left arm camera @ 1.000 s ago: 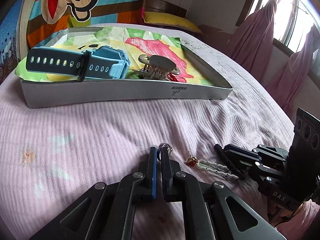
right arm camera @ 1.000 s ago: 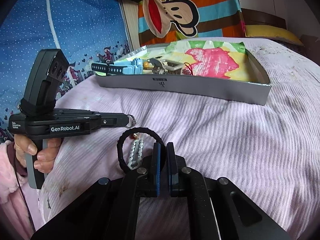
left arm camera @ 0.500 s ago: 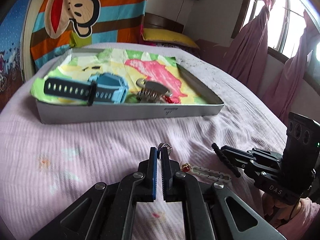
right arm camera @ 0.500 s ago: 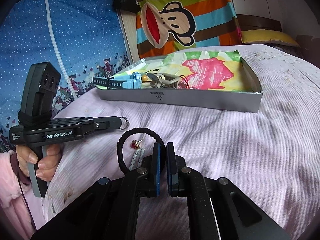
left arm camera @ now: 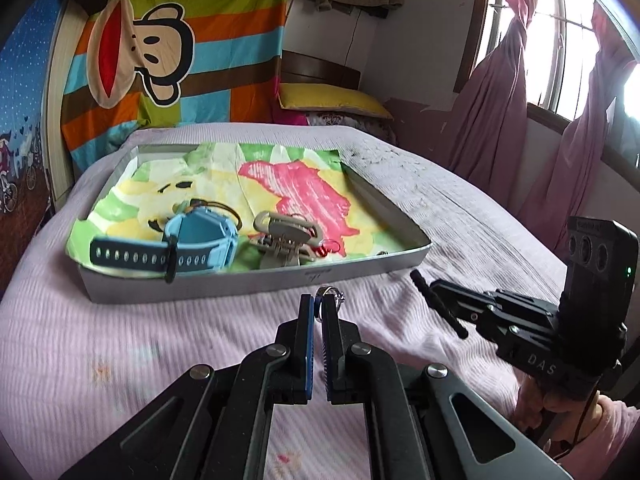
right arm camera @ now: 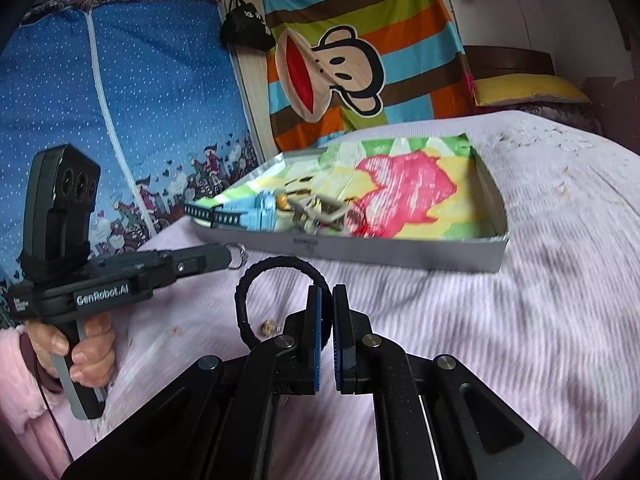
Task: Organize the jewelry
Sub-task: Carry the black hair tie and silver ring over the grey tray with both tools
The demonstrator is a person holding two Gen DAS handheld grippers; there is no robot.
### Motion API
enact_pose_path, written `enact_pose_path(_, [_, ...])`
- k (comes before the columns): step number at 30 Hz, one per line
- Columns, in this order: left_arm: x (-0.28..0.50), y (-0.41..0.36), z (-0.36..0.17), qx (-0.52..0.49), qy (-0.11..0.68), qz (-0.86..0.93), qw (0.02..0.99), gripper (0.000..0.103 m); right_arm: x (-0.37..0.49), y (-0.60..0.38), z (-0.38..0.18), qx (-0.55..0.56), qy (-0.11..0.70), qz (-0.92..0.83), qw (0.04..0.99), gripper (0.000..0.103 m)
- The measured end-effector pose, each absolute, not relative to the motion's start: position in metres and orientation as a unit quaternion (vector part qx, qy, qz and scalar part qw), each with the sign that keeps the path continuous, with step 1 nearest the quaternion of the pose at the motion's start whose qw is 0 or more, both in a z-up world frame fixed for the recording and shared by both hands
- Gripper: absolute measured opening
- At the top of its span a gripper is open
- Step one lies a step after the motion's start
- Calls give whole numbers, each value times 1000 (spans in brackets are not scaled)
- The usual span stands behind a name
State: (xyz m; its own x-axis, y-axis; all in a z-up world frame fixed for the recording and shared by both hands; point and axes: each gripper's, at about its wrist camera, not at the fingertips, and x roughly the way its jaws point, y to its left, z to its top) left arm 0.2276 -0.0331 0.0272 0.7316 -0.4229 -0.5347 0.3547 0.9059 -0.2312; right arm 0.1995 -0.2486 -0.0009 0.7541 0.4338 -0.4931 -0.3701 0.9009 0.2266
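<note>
Grippers clamped on ring, hairband.

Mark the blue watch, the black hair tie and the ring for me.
blue watch (left arm camera: 204, 240): left wrist view, on its light blue case.
black hair tie (right arm camera: 256, 280): right wrist view, on the loop's upper left arc.
ring (left arm camera: 330, 292): left wrist view, on its metal band.

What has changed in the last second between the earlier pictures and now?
Both claws rose off the bed with their loads. The left claw lifted the ring; the right claw lifted the black hair tie. The white clip beside them was left behind; only a small charm shows on the bedspread. Both grips stayed shut. The watch and clip in the tray did not move.
</note>
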Motion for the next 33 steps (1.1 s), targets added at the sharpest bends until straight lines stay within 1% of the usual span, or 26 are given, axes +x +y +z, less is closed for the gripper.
enact_pose_path(10, [275,-40,61,-79,270,-188,941,4,245,-255,35,45,247,177,952,5])
enact_pose_path(12, [293,-43,63,-80,275,-179,941,4,260,-255,43,44,242,165,955,5])
enact_pose_path(16, [332,-46,58,-82,310,-152,935,4,288,-251,49,32,252,146,956,5])
enact_pose_path(20, [359,-46,50,-90,343,-128,926,4,323,-245,39,22,284,128,950,5])
enact_pose_path(26, [380,-47,33,-91,390,-103,911,4,351,-240,16,12,329,111,938,5])
enact_pose_path(33, [384,-53,21,-66,411,-93,905,5,361,-237,-3,-5,363,102,926,5])
